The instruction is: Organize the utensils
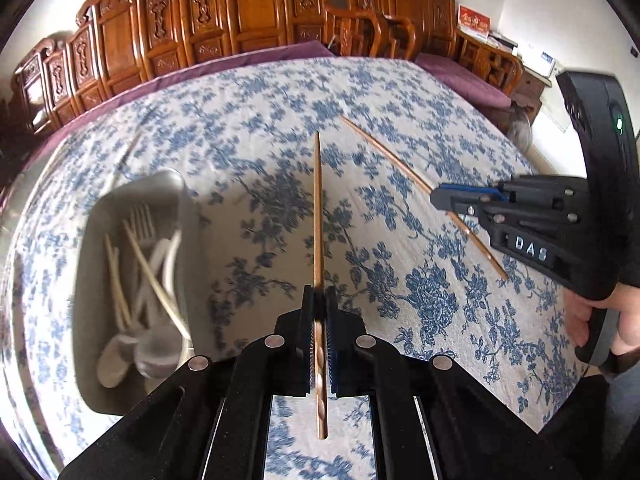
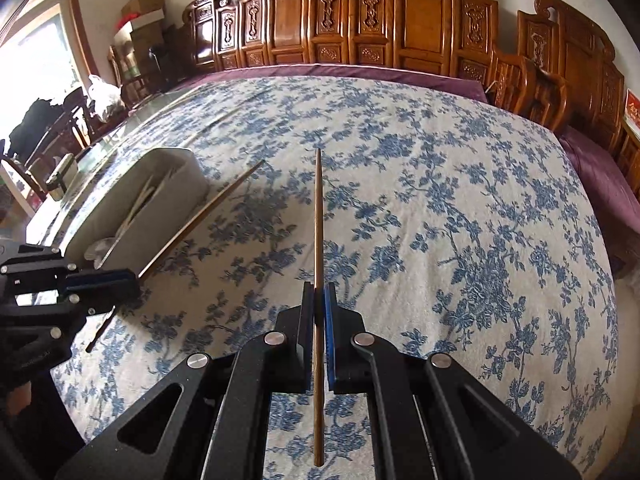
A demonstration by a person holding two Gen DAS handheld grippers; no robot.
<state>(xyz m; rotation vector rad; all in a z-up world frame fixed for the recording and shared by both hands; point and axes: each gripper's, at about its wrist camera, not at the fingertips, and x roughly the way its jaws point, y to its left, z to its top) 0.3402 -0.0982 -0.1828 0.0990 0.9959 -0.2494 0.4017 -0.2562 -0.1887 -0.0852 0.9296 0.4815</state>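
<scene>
My left gripper (image 1: 319,296) is shut on a brown wooden chopstick (image 1: 318,216) that points forward above the table. My right gripper (image 2: 319,294) is shut on a second brown chopstick (image 2: 318,216), also pointing forward. In the left wrist view the right gripper (image 1: 436,196) shows at the right holding its chopstick (image 1: 384,150) aslant. In the right wrist view the left gripper (image 2: 132,280) shows at the left with its chopstick (image 2: 208,216). A grey utensil tray (image 1: 100,216) at the left holds pale chopsticks, a fork and spoons; it also shows in the right wrist view (image 2: 176,160).
The table wears a white cloth with blue flowers (image 2: 440,200). Carved wooden chairs (image 2: 400,20) line the far side, with purple cushions (image 2: 600,176). A window and stacked boxes (image 2: 144,8) lie at the far left.
</scene>
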